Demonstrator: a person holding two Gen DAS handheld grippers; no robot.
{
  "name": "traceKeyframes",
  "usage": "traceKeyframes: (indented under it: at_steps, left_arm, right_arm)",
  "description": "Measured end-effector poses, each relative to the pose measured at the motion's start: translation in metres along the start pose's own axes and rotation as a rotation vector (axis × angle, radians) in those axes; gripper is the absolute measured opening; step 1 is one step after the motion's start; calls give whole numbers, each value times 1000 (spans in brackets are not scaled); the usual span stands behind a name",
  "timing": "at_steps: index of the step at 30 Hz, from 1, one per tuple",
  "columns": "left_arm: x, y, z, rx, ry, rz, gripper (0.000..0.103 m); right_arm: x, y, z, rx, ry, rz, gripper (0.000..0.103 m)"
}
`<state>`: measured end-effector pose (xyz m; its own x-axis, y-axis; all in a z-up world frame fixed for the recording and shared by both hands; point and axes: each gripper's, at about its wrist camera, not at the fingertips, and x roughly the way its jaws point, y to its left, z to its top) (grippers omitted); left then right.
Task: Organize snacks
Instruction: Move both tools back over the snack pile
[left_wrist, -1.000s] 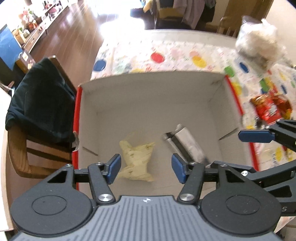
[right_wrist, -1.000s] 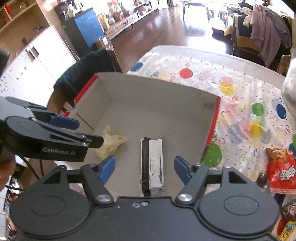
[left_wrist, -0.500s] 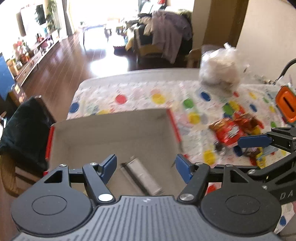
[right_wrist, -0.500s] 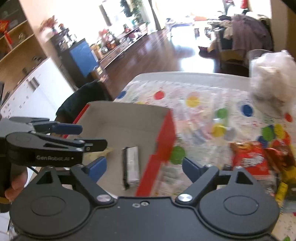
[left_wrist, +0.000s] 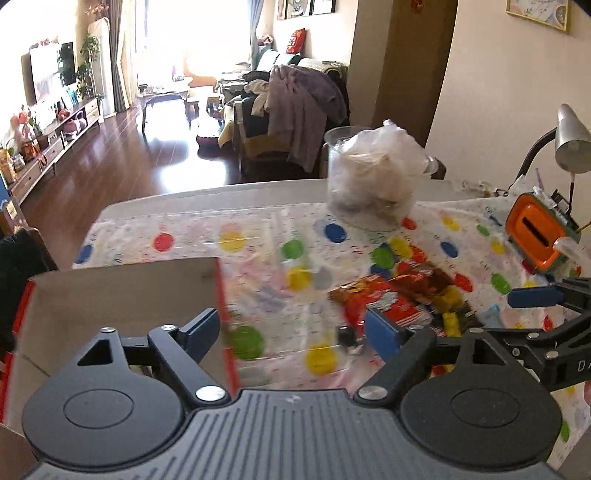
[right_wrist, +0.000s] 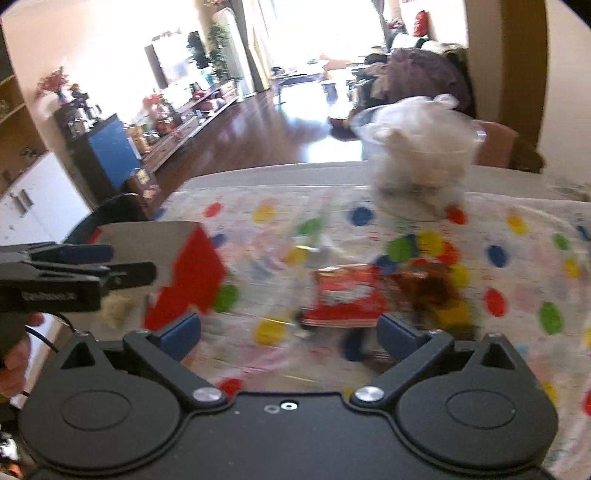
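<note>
Hovering over the polka-dot tablecloth (left_wrist: 258, 236), the left gripper (left_wrist: 293, 330) has its jaws spread apart and empty — same with the right gripper (right_wrist: 290, 330). The cardboard box (left_wrist: 110, 291) with red edges sits at the left. Just past the fingertips lies a red snack packet (right_wrist: 343, 299) beside a brown one (left_wrist: 424, 280), blurry. Farther back — a clear tub stuffed with a plastic bag (left_wrist: 373, 177).

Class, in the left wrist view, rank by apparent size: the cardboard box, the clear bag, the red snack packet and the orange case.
1. cardboard box
2. clear bag
3. red snack packet
4. orange case
The last two look close; the packet is partly hidden.
</note>
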<state>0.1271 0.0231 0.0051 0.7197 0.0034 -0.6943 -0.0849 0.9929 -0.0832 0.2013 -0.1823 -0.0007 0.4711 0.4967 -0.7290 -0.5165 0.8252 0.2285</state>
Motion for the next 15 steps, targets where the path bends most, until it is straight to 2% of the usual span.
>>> traceKeyframes:
  at_steps: [2,10,15]
  left_arm:
    - [11,-12,-2,1,19,-17,87]
    - [64,-49,-25,-3,122,0,87]
    - [92,-66,-34,26,160,11,87]
  right_arm:
    - [-4,-16,-7,-13,-5,-35,103]
    - [-6,-88,-35,16,34,-142,103]
    - [4,-125,-49,54,63,-159,103]
